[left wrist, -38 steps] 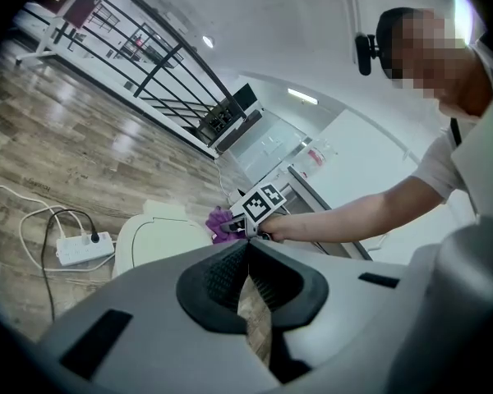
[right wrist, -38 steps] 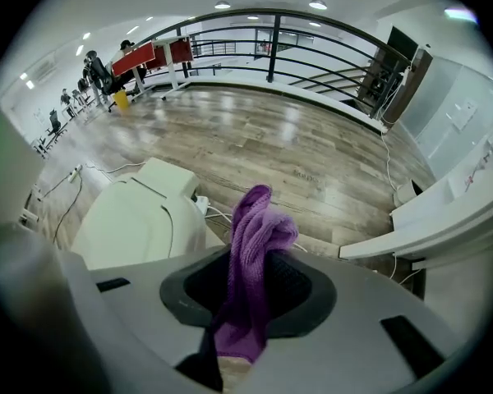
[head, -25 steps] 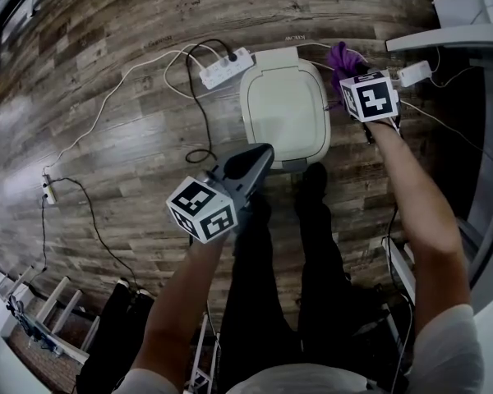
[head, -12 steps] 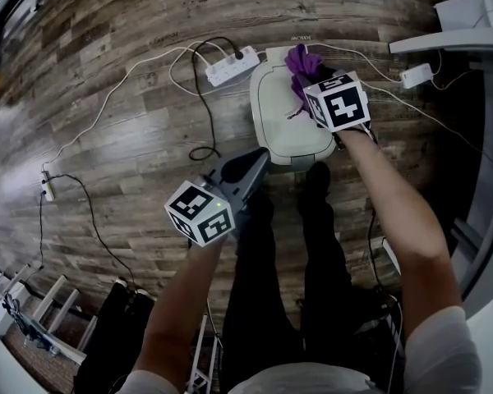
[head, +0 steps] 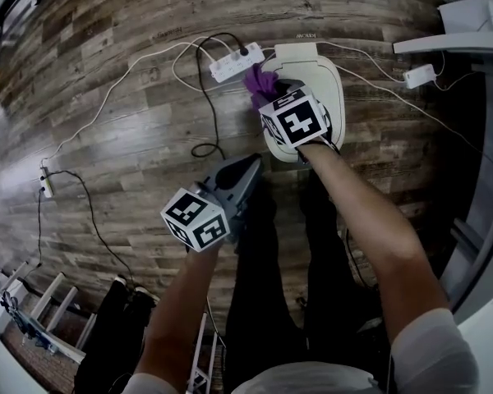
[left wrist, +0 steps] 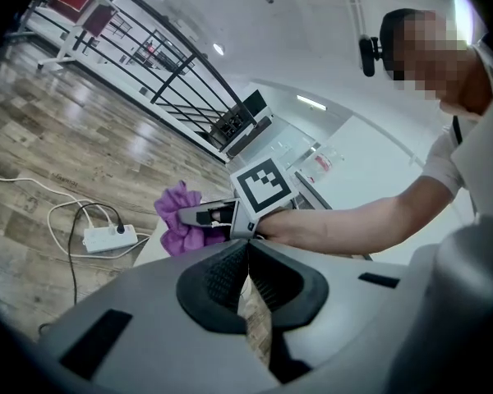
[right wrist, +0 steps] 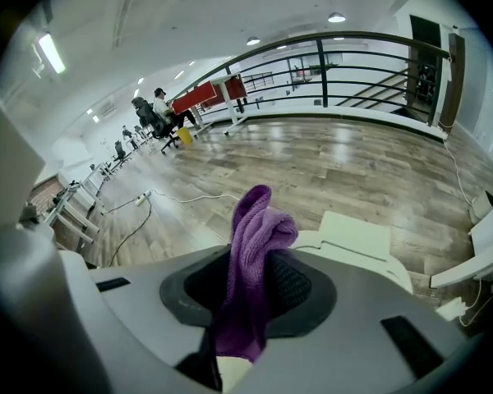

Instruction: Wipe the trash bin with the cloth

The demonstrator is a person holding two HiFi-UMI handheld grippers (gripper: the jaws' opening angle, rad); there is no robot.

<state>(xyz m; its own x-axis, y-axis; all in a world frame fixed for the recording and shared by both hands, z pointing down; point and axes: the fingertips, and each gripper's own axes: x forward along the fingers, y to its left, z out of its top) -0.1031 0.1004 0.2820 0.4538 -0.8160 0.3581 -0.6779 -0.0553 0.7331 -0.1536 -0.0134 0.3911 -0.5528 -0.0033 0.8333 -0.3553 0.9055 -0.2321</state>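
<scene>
Trash bin (head: 327,76): cream, lid down, standing on the floor at 12 o'clock from the person's feet.
Cloth (right wrist: 259,220): purple, bunched, at the lid's 9 o'clock edge.
Floor (head: 107,72): grey-brown wood planks; white power strip (head: 230,62) at the bin's 10 o'clock.
Room: open hall, black railing (right wrist: 345,56) at the far side.
Right tool (right wrist: 248,290): clamped on the cloth, arm stretched over the lid, angled steeply down.
Left tool (left wrist: 248,273): jaws pressed together, empty, at the bin's 7 o'clock.
</scene>
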